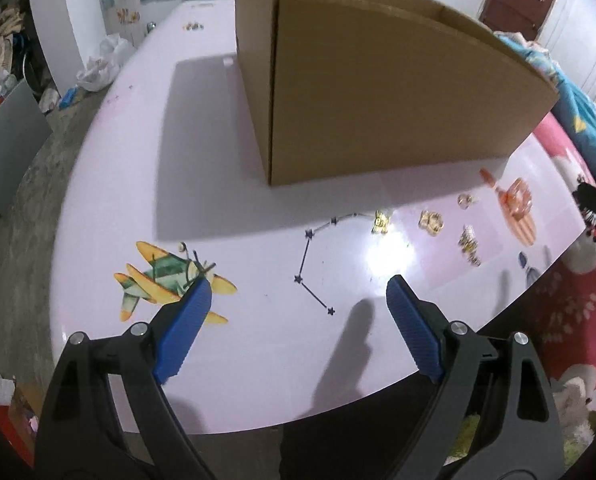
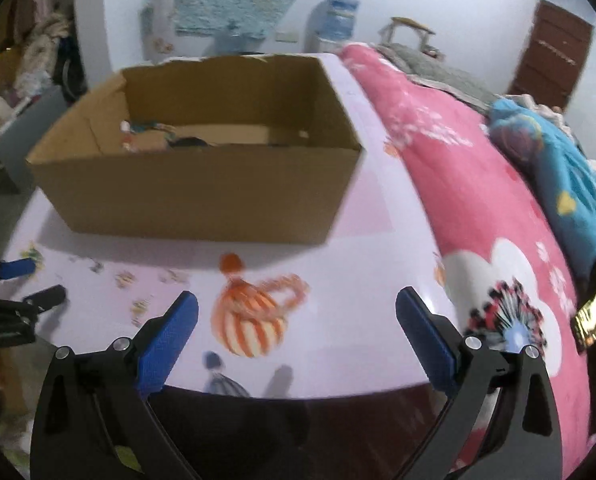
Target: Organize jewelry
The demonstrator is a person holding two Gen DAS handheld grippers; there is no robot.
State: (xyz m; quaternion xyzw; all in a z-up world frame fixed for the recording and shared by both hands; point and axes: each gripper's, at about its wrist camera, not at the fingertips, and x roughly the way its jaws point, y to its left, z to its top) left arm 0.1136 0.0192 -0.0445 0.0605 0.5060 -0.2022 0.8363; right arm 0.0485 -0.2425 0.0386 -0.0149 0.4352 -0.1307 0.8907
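Both grippers sit over the near edge of the pale lilac surface (image 1: 257, 360) with nothing in them. The left gripper (image 1: 298, 292) has its jaws spread wide, hanging over the plane sticker (image 1: 165, 280) and star sticker (image 1: 312, 268). The right gripper (image 2: 298, 308) is wide too, above the striped balloon sticker (image 2: 253, 320). The jewelry is a loose row of small gold pieces (image 1: 432, 222) lying on the surface just in front of the cardboard box (image 1: 378, 92), off to the right of the left gripper. The box is open on top with a few blurry things inside. A pink blanket (image 2: 478, 200) lies beside the surface.
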